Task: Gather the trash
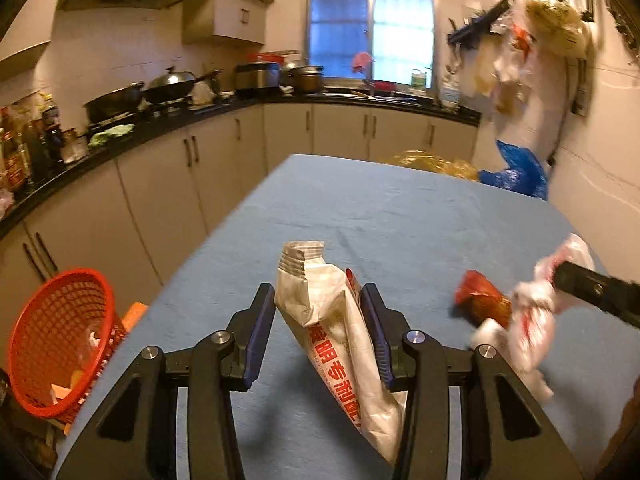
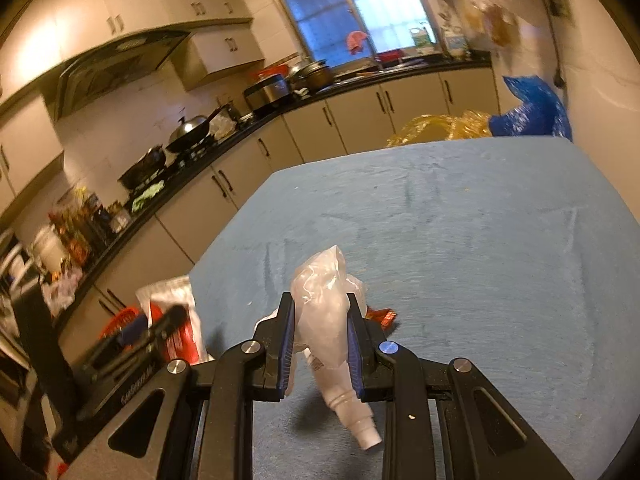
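Observation:
My left gripper [image 1: 318, 300] is shut on a white snack bag with red print [image 1: 340, 332], held above the blue table [image 1: 380, 208]. My right gripper [image 2: 321, 304] is shut on a crushed clear plastic bottle [image 2: 326, 320], its cap end pointing down toward me. In the left wrist view the right gripper [image 1: 560, 276] shows at the right edge with the blurred bottle [image 1: 528, 328]. A red-brown wrapper [image 1: 480, 296] lies on the table beside it and shows just right of the right fingers [image 2: 382, 316]. A red mesh basket [image 1: 60, 340] with some scraps stands below the table's left edge.
Kitchen counter with woks and pots [image 1: 168, 88] runs along the left and back. Yellow [image 1: 436, 162] and blue plastic bags [image 1: 516, 170] sit beyond the table's far edge. Bags hang on the right wall [image 1: 540, 40].

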Demonstrator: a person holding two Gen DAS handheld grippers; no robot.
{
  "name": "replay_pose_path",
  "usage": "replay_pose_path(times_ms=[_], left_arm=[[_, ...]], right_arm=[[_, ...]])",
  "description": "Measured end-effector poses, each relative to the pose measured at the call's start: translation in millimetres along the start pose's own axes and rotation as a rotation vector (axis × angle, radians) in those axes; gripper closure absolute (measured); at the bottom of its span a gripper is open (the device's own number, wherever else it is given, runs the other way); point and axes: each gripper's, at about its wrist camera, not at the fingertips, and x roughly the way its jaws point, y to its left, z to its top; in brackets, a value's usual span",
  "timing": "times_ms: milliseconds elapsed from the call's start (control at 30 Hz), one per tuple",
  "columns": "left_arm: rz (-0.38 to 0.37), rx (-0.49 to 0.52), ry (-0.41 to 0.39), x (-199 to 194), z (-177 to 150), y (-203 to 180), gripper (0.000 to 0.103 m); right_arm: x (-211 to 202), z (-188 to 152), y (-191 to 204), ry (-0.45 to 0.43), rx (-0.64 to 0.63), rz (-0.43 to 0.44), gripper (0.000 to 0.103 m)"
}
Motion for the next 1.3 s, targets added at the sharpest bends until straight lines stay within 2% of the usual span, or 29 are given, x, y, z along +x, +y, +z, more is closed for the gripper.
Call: replay_pose_path(times_ms=[233,333,600,1300], left_arm=[[0.040,-0.003,-0.051,-2,-3,5,0.060],[0.040,0.001,-0.064,-5,-4,4,0.060],[0.034,0.008,-0.068,-9,-7,4,0.059],[0.039,0.011,-0.064,-7,-8,7,0.059]], right_arm=[[7,-13,32,-0.017,-0.148,-0.065,0.078],[6,-15,35,-0.029,-0.173,-0.085,0.078],[10,-16,32,-0.008,-0.166,-0.084,0.078],[5,-15,29,-0.023,-0.144,-0.092,0.078]])
